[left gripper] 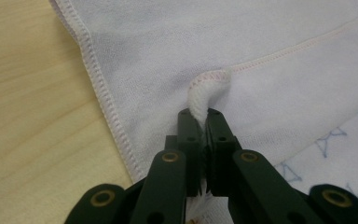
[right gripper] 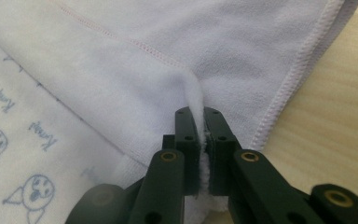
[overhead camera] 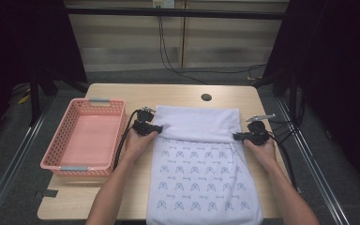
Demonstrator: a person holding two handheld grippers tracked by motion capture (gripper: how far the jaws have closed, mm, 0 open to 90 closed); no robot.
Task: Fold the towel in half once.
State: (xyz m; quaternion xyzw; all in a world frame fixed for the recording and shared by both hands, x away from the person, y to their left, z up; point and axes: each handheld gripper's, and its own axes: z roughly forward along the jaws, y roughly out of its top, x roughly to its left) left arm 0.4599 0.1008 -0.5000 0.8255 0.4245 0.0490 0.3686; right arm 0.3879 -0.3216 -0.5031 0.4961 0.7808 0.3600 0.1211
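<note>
A white towel [overhead camera: 201,173] with small blue printed figures lies on the wooden table, its far part folded over toward the person so the plain back shows [overhead camera: 201,123]. My left gripper [overhead camera: 161,128] is shut on the folded flap's left corner [left gripper: 205,93], which bunches up between its jaws. My right gripper [overhead camera: 236,137] is shut on the flap's right corner [right gripper: 195,105]. Both hold the folded edge just above the printed side. A stitched hem [left gripper: 98,88] runs beside the left jaws, and another hem [right gripper: 289,79] beside the right jaws.
A pink plastic basket [overhead camera: 117,136] stands on the table left of the towel, close to my left hand. A round hole [overhead camera: 206,97] sits in the table near its far edge. Bare wood [overhead camera: 79,197] lies at the front left.
</note>
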